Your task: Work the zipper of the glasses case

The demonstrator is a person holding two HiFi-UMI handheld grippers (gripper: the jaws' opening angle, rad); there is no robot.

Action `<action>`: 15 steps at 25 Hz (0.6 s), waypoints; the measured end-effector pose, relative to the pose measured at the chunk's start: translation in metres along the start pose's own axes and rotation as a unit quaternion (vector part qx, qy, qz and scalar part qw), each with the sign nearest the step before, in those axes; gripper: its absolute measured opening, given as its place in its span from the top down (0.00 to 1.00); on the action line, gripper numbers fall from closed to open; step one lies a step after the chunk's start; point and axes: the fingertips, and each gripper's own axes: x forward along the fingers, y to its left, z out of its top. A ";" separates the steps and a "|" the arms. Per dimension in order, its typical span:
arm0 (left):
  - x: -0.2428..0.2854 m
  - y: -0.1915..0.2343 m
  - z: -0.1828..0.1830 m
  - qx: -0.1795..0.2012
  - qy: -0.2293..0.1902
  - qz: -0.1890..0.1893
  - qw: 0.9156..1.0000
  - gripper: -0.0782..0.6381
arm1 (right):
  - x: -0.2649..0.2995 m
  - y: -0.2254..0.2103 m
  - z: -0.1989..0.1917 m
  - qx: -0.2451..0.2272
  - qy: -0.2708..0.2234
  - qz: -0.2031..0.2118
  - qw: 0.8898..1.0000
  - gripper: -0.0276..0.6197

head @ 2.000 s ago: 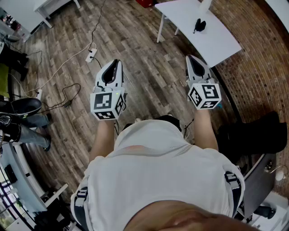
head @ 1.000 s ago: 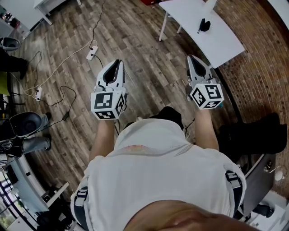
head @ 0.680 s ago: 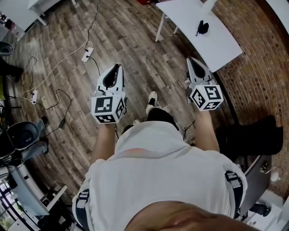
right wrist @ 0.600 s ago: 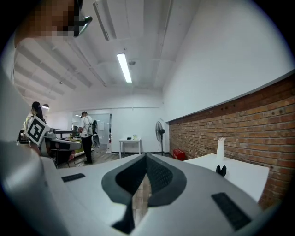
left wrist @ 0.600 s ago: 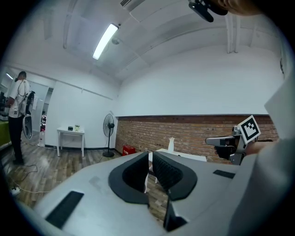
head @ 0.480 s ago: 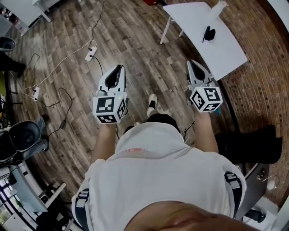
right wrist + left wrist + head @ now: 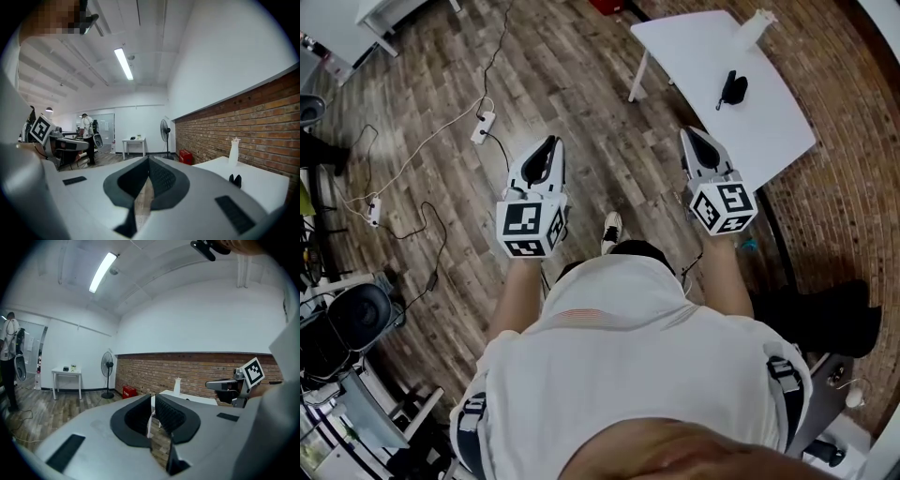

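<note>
The glasses case is a small black thing lying on the white table at the upper right of the head view. In the right gripper view the case shows low on the right, well beyond the jaws. My left gripper and right gripper are held out in front of the body over the wooden floor, both shut with nothing between the jaws. The right gripper is the nearer one to the table but still short of it. In the left gripper view the jaws are pressed together, as they are in the right gripper view.
A tall white bottle stands at the table's far edge near the brick wall. Cables and a power strip lie on the floor at left. A fan, a small white table and a standing person are farther off.
The table and the case have come lower and nearer in the head view, and a shoe now shows between the arms. Both grippers keep their pose and stay shut.
</note>
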 end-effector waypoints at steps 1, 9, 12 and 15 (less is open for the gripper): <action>0.013 0.001 0.000 -0.002 0.003 0.000 1.000 0.84 | 0.008 -0.010 0.000 0.001 0.002 0.000 1.000 0.88; 0.116 -0.006 0.026 0.009 -0.003 0.007 1.000 0.84 | 0.061 -0.103 0.011 0.003 -0.002 0.001 1.000 0.88; 0.144 -0.002 0.030 0.013 0.003 0.006 1.000 0.84 | 0.079 -0.126 0.013 0.009 -0.009 -0.003 1.000 0.88; 0.168 -0.001 0.031 0.017 0.012 -0.002 1.000 0.84 | 0.089 -0.143 0.010 0.019 -0.010 -0.011 1.000 0.88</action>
